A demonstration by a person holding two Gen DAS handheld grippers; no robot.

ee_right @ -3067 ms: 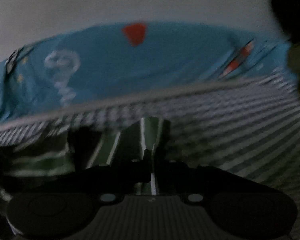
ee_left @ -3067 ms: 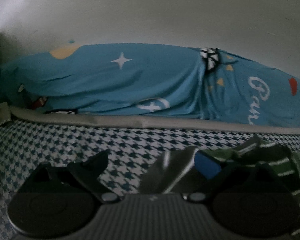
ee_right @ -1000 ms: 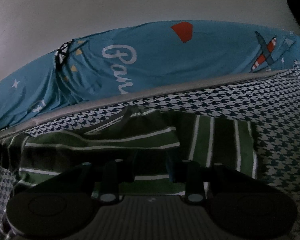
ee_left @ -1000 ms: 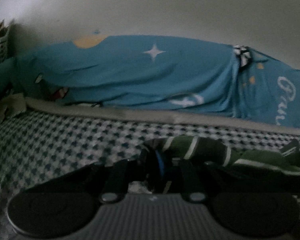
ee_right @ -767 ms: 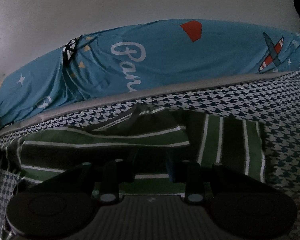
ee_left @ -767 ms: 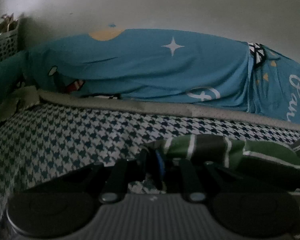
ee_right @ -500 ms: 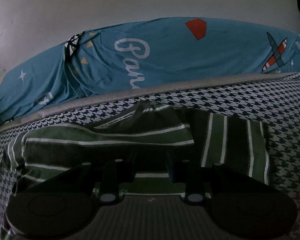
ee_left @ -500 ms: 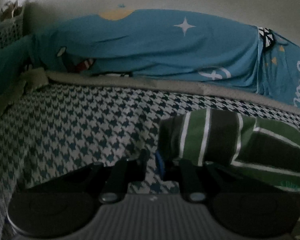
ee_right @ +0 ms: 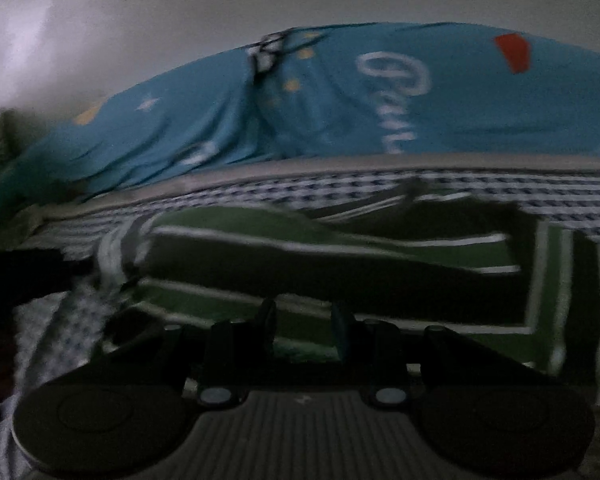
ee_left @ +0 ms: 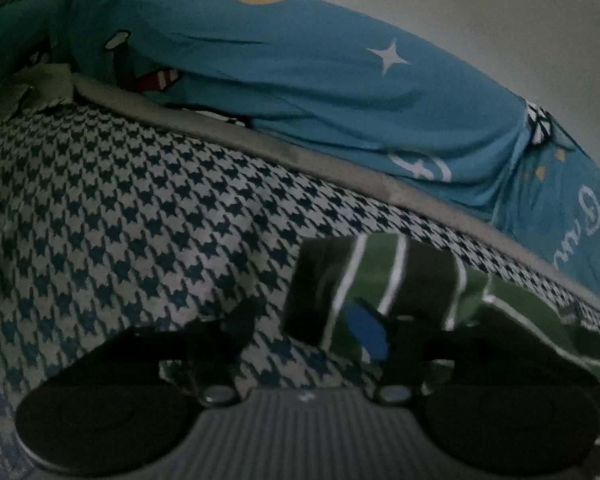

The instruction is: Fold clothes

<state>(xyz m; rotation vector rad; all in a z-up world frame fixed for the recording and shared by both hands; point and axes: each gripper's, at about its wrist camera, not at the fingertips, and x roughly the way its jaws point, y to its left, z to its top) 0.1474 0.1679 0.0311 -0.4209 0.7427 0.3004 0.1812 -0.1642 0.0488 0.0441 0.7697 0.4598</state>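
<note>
Green shirt [ee_left: 399, 276] w/ white & dark stripes, navy-white houndstooth sheet [ee_left: 120, 220], teal printed blanket [ee_left: 300, 80]

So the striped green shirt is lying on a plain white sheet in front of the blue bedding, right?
Not plain white. In the left wrist view the green shirt lies on a blue-and-white houndstooth sheet, in front of the blue bedding. The rest is right.

Left wrist view looked forward and down along its fingers, close over a checked bedcover [ee_left: 120, 216], right wrist view likewise, low and near, both faced a blue printed sheet [ee_right: 459, 104] and shared the green striped garment [ee_left: 399, 276].
</note>
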